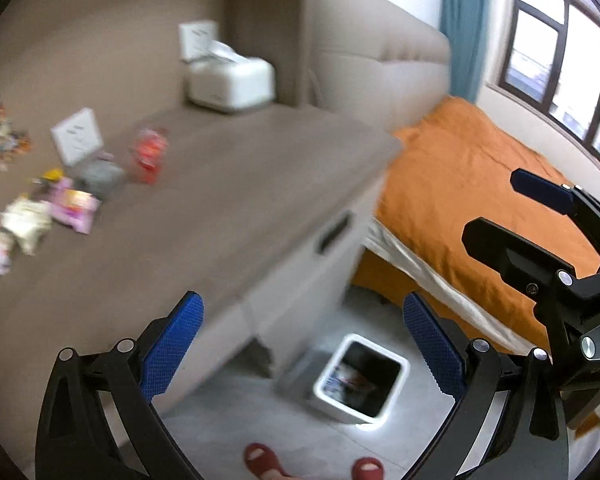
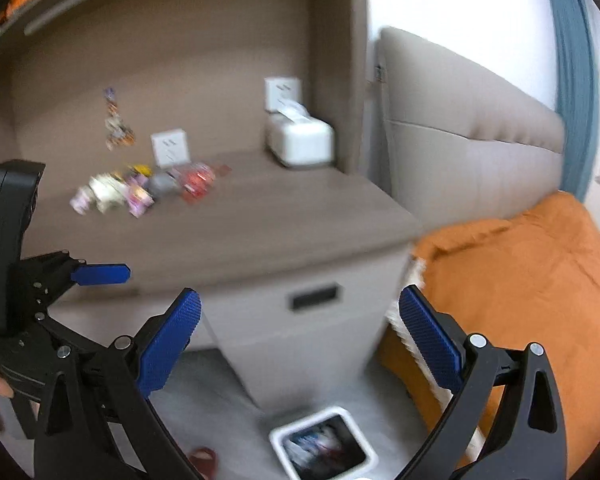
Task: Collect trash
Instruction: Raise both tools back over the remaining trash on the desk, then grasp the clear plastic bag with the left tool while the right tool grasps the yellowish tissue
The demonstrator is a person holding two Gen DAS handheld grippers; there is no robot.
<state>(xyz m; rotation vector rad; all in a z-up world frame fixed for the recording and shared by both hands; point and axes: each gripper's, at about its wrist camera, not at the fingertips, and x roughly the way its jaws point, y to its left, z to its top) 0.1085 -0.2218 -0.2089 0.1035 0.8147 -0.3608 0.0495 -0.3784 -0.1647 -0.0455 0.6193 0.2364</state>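
Several pieces of trash (image 1: 56, 204) lie in a cluster at the back left of the brown cabinet top (image 1: 236, 184): pink and white wrappers, a grey piece and a red wrapper (image 1: 150, 156). They also show in the right wrist view (image 2: 140, 190). A white square bin (image 1: 360, 380) holding wrappers stands on the floor by the cabinet; it also shows in the right wrist view (image 2: 324, 446). My left gripper (image 1: 304, 344) is open and empty above the floor. My right gripper (image 2: 300, 340) is open and empty, to the right of the left one.
A white tissue box (image 1: 232, 80) stands at the back of the cabinet top near wall sockets (image 1: 76, 136). A bed with an orange cover (image 1: 472, 184) lies to the right. Red slippers (image 1: 264, 460) are on the grey floor. The cabinet drawer handle (image 2: 314, 296) faces me.
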